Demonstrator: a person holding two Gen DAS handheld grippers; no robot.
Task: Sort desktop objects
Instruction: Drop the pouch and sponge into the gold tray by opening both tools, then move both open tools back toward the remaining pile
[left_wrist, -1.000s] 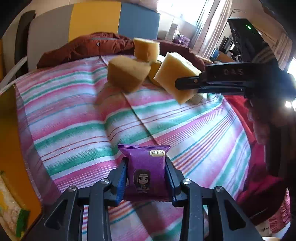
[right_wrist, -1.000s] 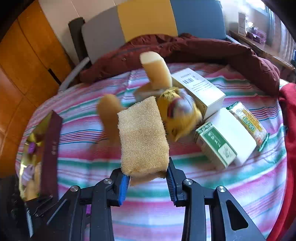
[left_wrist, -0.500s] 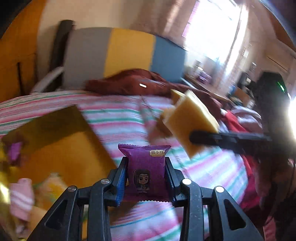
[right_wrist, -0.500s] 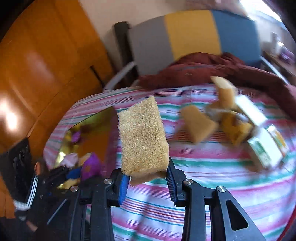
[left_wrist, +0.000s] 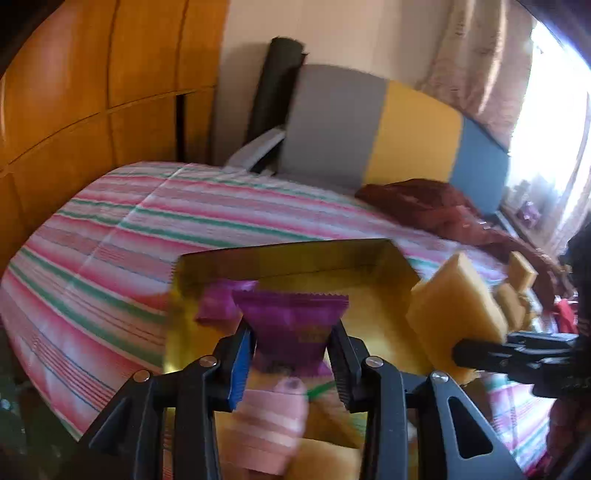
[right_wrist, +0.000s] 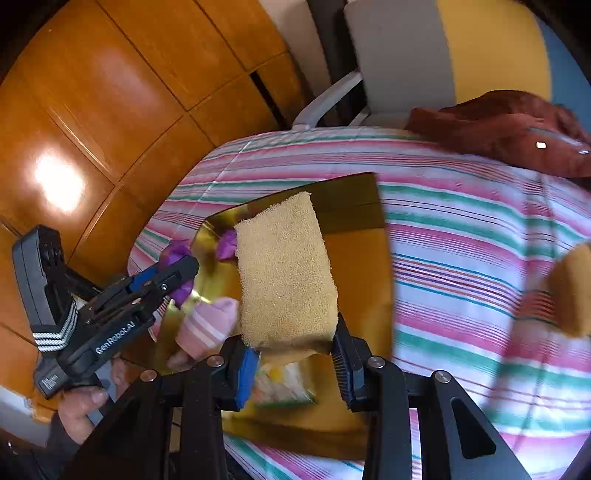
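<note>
Both grippers had swung left over the gold box (right_wrist: 369, 258): left gripper (left_wrist: 291, 363) clenched the purple packet (left_wrist: 291, 325), right gripper (right_wrist: 295, 363) the sponge (right_wrist: 284, 273). Each should lower well inside the walls before letting go.

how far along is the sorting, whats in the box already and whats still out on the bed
Done: the gold box already holds a pink striped sock, a purple packet and a snack bag. In hand: the left gripper carries a purple snack packet and the right gripper a yellow sponge, both over the box, unreleased. Left: more sponge pieces on the striped sheet.
</note>
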